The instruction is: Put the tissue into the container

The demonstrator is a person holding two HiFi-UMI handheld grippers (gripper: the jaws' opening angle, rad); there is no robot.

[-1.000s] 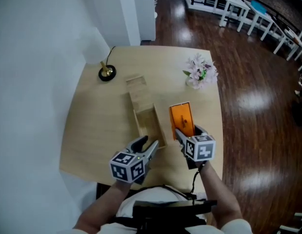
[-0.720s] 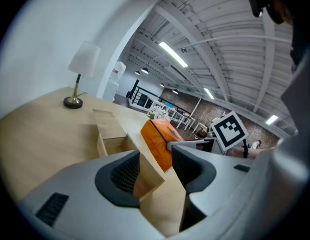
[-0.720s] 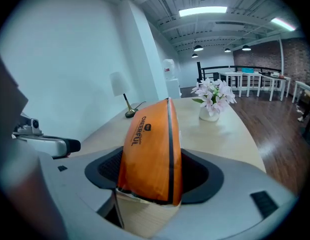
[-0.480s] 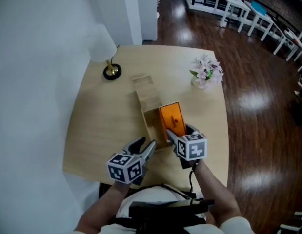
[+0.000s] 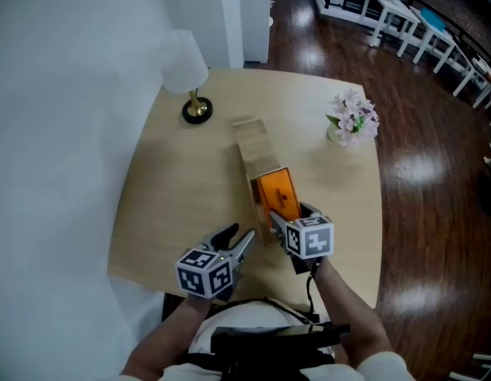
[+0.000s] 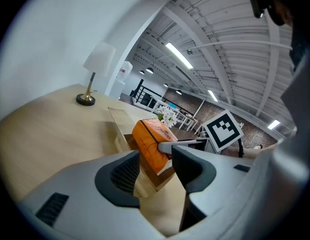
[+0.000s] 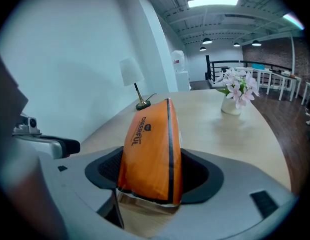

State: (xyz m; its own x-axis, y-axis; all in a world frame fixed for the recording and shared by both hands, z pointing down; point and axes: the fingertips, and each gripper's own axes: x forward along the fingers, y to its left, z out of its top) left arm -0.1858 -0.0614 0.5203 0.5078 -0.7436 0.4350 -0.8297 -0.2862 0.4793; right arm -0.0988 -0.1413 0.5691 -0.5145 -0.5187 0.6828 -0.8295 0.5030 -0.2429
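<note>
The tissue is an orange soft pack (image 5: 278,196) (image 7: 150,151), and my right gripper (image 5: 286,217) (image 7: 152,176) is shut on its near end. The pack hangs tilted over the open near part of the long wooden container (image 5: 252,182) (image 6: 120,134), whose sliding lid (image 5: 253,137) is pushed toward the far end. In the left gripper view the pack (image 6: 152,143) is just above the box opening; whether it touches the rim I cannot tell. My left gripper (image 5: 233,240) (image 6: 157,170) is open and empty, a little left of the box's near end.
A white-shaded lamp (image 5: 184,66) with a brass base stands at the table's far left. A vase of pale flowers (image 5: 352,119) is at the far right. The table's near edge (image 5: 253,280) lies just below both grippers; dark wooden floor is to the right.
My right gripper has carried the orange pack leftward, from beside the container to over its open part. The left gripper has shifted slightly and stayed open.
</note>
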